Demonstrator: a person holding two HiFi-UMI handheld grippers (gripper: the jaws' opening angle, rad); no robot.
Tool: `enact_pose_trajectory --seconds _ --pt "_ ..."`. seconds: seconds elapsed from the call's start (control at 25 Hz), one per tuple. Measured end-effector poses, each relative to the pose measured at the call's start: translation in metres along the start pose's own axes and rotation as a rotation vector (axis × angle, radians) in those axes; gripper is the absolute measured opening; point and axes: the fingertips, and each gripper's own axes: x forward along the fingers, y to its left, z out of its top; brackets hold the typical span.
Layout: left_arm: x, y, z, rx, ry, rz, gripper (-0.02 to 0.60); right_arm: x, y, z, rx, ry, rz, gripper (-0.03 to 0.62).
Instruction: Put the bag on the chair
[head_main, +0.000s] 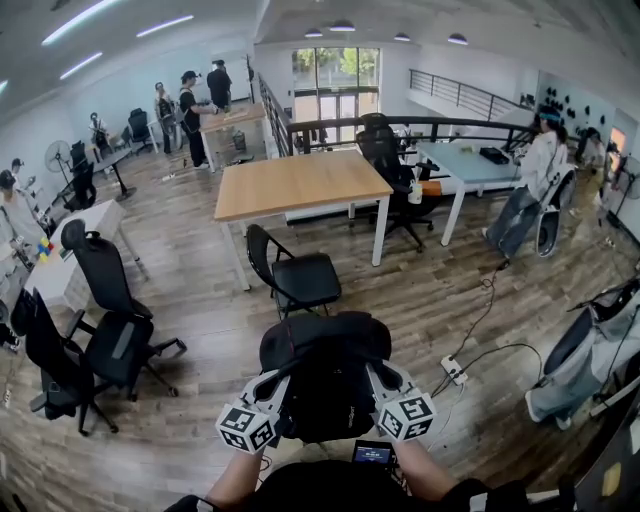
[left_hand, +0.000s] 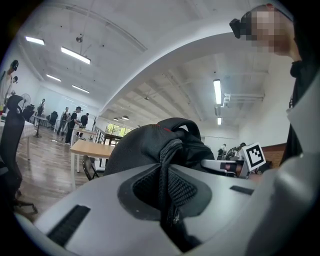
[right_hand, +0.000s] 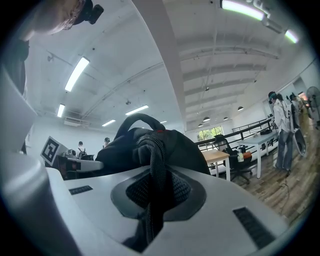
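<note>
Left tongs (left_hand: 167, 210) | right tongs (right_hand: 150, 210) | each pinching a bag (head_main: 325, 375) strap | tips buried in fabric

I see a wood-plank floor (head_main: 195, 250) carrying everything. A black chair (head_main: 297, 275) stands on it just beside the wooden table (head_main: 300, 183), whose white legs rest on the planks. Black office chairs (head_main: 118, 345) stand well to the left. At right, a white power strip (head_main: 454, 371) lies on the floor among cables (head_main: 487, 318).

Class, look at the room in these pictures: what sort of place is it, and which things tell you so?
Probably an open-plan office or lab workspace: a wooden table, wheeled office chairs, strip ceiling lights.
</note>
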Motion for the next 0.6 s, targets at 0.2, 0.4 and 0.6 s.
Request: enact_pose_trajectory --seconds 0.2,0.4,0.6 --pt "0.016 0.016 -0.002 -0.002 -0.002 -0.011 0.023 0.018 -0.009 -0.005 0.013 0.000 0.005 0.035" --pt "0.051 0.039 -0.004 0.007 -0.003 -0.022 0.023 0.047 -0.033 -0.008 0.015 0.024 -0.001 0.035" --pt "0.098 0.074 -0.007 -0.016 0.004 -0.037 0.023 0.090 -0.061 -0.010 0.009 0.045 -0.005 0.035"
